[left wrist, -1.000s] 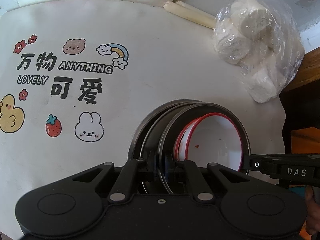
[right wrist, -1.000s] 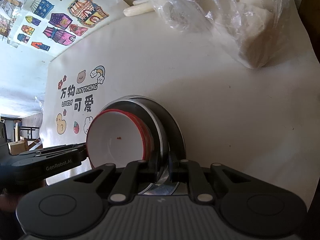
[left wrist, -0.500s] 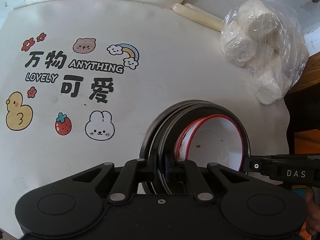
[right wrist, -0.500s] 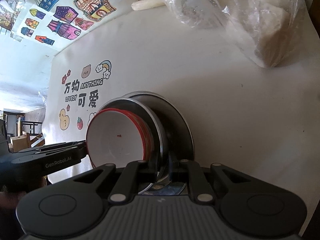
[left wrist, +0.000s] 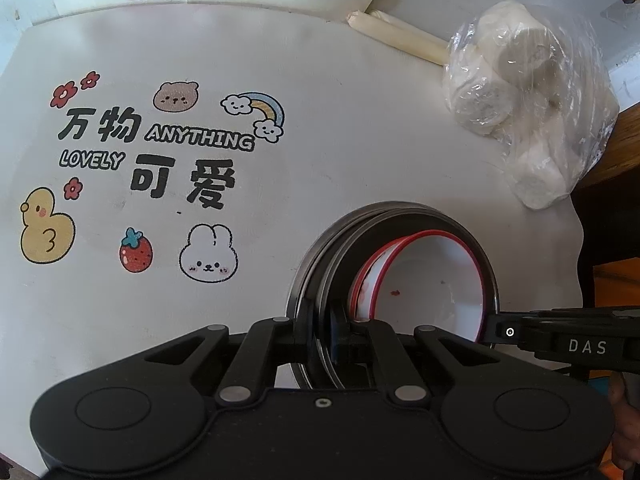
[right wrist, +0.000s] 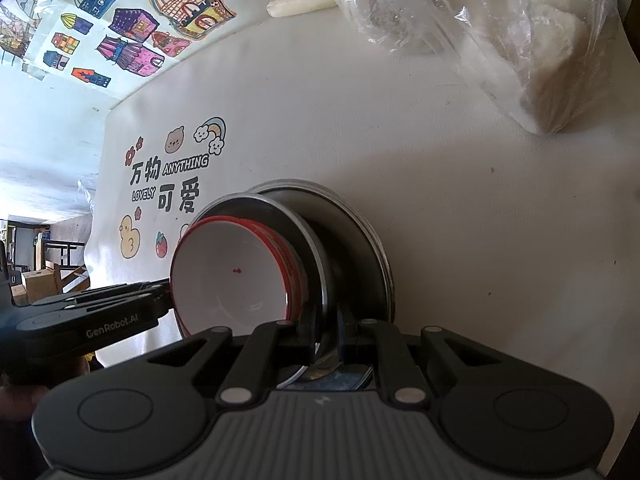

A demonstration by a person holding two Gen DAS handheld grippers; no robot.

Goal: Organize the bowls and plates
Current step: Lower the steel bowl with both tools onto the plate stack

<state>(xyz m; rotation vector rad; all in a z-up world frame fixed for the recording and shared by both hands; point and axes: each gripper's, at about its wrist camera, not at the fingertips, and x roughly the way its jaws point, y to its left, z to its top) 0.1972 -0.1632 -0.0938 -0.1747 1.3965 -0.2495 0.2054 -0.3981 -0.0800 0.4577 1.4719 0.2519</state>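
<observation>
A stack of metal plates (left wrist: 344,232) (right wrist: 352,248) holds white bowls with red rims (left wrist: 432,280) (right wrist: 236,276) nested on top. My left gripper (left wrist: 322,336) is shut on the left rim of the plate stack. My right gripper (right wrist: 324,340) is shut on the opposite rim. Each gripper shows in the other's view, the right one (left wrist: 560,340) and the left one (right wrist: 92,316). The stack is held between both grippers just above the white tablecloth (left wrist: 320,80); whether it touches the cloth I cannot tell.
A clear plastic bag of white rolls (left wrist: 528,112) (right wrist: 520,32) lies at the far right. Pale sticks (left wrist: 396,36) (right wrist: 300,0) lie behind it. The cloth has cartoon prints (left wrist: 168,160) at the left. The table's right edge (left wrist: 580,240) is close to the stack.
Both grippers with the stack have shifted a little, so the cloth prints sit further right and lower in view. The grips have not changed.
</observation>
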